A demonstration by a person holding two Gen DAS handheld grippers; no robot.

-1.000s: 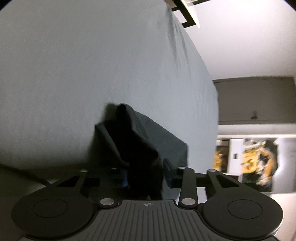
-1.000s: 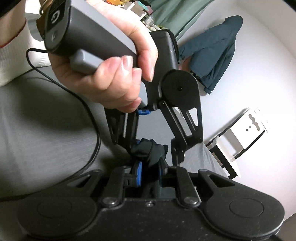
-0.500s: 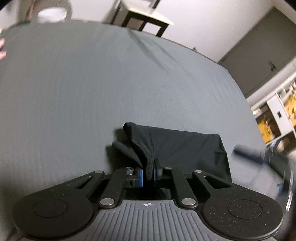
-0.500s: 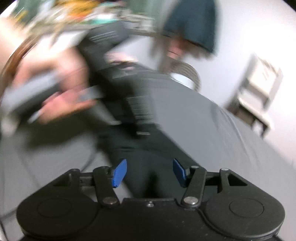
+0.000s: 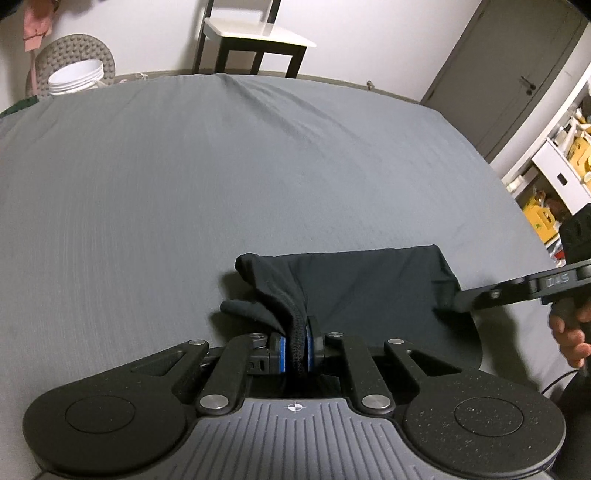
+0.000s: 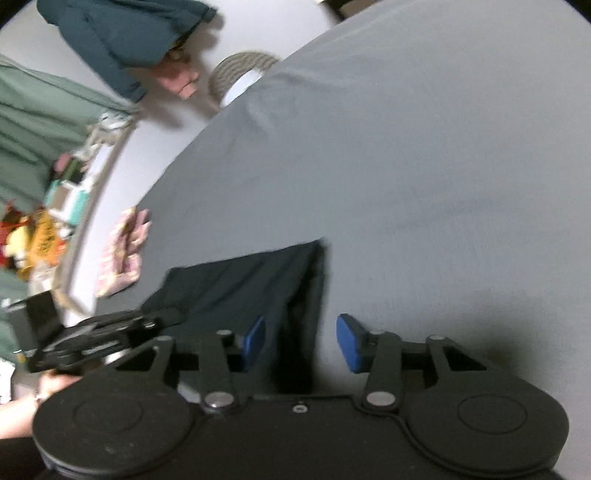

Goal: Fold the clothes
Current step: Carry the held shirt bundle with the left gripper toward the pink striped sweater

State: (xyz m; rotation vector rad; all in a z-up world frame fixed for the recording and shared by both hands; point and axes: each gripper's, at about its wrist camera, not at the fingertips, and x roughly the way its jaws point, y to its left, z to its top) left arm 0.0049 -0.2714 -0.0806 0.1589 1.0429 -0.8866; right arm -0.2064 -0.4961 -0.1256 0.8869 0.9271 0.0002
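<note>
**Folding partly made, one edge in a grip**

Pinching a bunched, ribbed edge of the dark garment point(image 5: 369, 280), the left gripper point(image 5: 295, 349) clamps tight. The rest lies as a flattish rectangle on the grey bedsheet point(image 5: 184, 166). Rightward, the right gripper point(image 6: 301, 341) gapes wide, empty; tidying seems left.

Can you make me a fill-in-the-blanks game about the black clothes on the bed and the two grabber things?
1. The left gripper is ____ on a bunched edge of the black garment.
2. The right gripper has its blue pads ____, with nothing pinched between them.
3. The garment lies on a ____ bedsheet.
4. Past the far edge of the bed stands a small white-topped ____ with dark legs.

Missing words: shut; apart; grey; table
</note>
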